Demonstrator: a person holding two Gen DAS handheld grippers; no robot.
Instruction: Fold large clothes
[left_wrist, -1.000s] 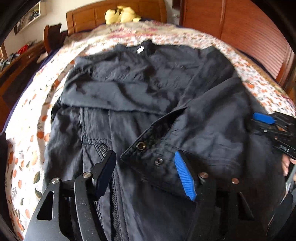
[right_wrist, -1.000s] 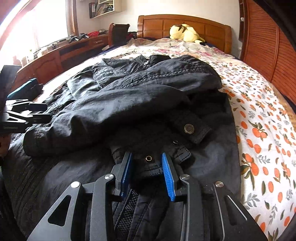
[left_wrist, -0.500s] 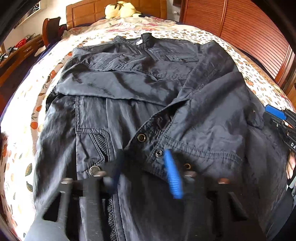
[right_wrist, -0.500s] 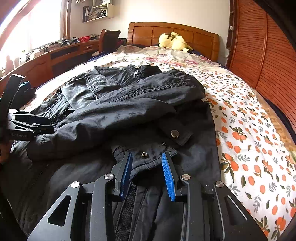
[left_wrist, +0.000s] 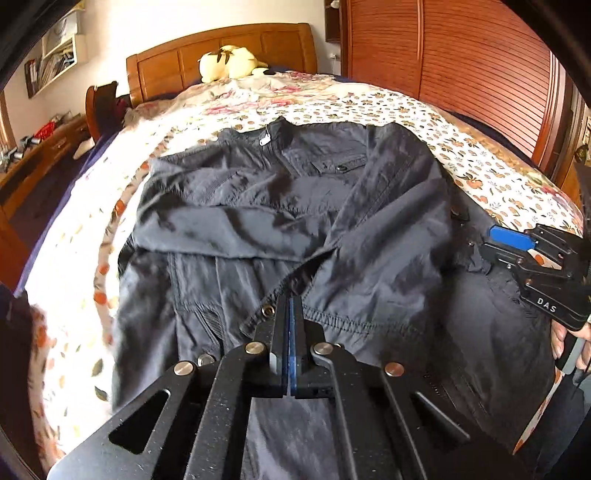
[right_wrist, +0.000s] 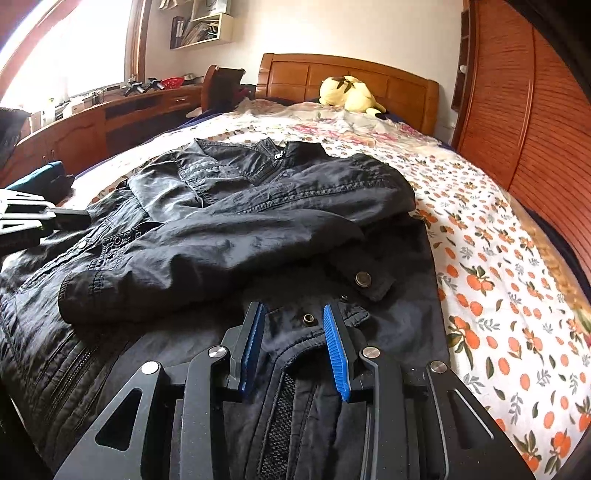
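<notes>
1. Since a moment ago, the left gripper (left_wrist: 291, 306) has just been closing, and its jaws are now pressed tight together, blue pad against blue pad. It sits at the edge of a sleeve cuff (left_wrist: 325, 321); I cannot tell if any cloth is caught between the pads.
2. Compared with before, the right gripper (right_wrist: 295, 325) has jaws spread the same part-way gap. A dark flap with a small metal ring (right_wrist: 308, 318) lies between the pads, and the pads do not press on it.
3. Both grippers are black metal with round silver bolts. Their pads are bright blue and ribbed.
4. On the bed (right_wrist: 498, 295), the big jacket (left_wrist: 295, 229) lies flat with its collar toward the wooden headboard (right_wrist: 354, 79).
5. It is dark, thin and crinkly, with stitched seams, snap buttons and a chest pocket.
6. One sleeve is folded across the chest, and the other crosses over it.
7. Under the jacket is a white sheet with an orange fruit print.
8. By the headboard sits a soft yellow toy (right_wrist: 351, 96).
</notes>
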